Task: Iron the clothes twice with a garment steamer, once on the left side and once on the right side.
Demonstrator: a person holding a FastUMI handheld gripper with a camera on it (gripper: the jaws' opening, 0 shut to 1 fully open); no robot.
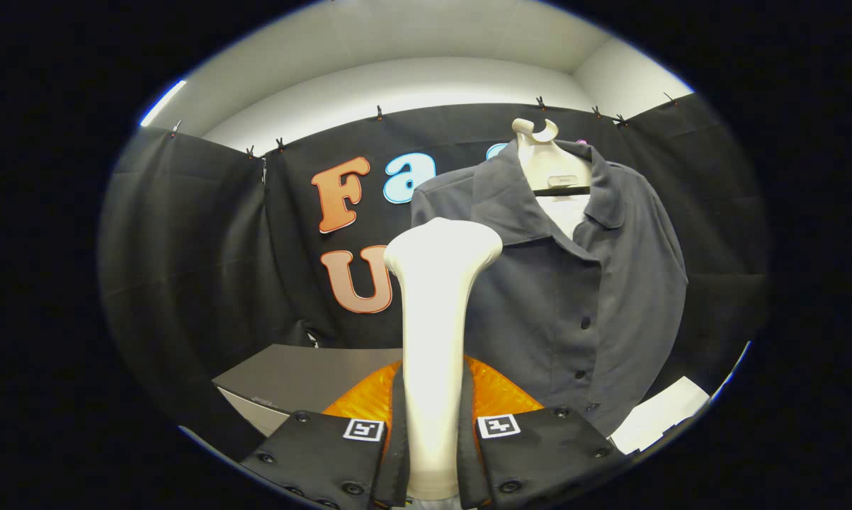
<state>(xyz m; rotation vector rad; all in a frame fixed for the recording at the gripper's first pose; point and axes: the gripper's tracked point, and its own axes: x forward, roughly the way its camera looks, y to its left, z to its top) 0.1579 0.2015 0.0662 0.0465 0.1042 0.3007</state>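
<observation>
Gripping the steamer (436,340), jaws face the hung shirt (574,297).

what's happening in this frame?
A hand-held gripper has its jaws shut on the handle of a white garment steamer, held upright. The steamer head sits in front of the left side of a dark grey shirt hanging on a white hanger; contact with the fabric can't be told. A grey box lies lower left.
</observation>
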